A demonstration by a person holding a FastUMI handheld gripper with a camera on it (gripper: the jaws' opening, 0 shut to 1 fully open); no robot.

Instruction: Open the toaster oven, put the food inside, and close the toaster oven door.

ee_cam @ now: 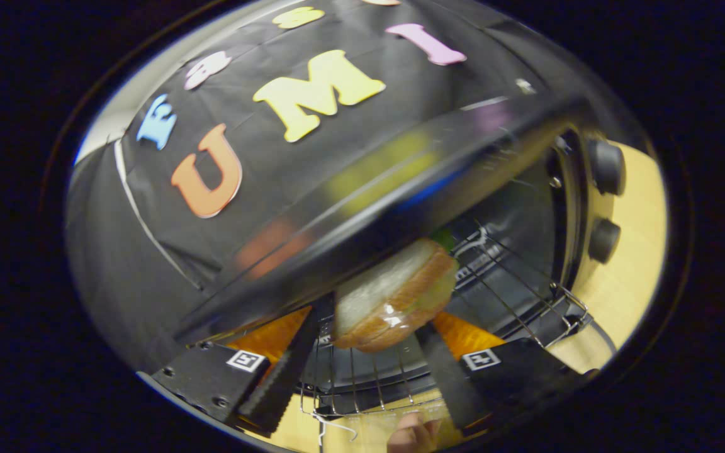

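I can't read any words or numbers here. Two small white square tags (247,360) with black block shapes sit on the gripper (376,319), one by each finger. Its fingers squeeze the white-bread sandwich (394,296). Some faint white print (479,251) inside the black toaster oven (581,207) is too blurry to read.
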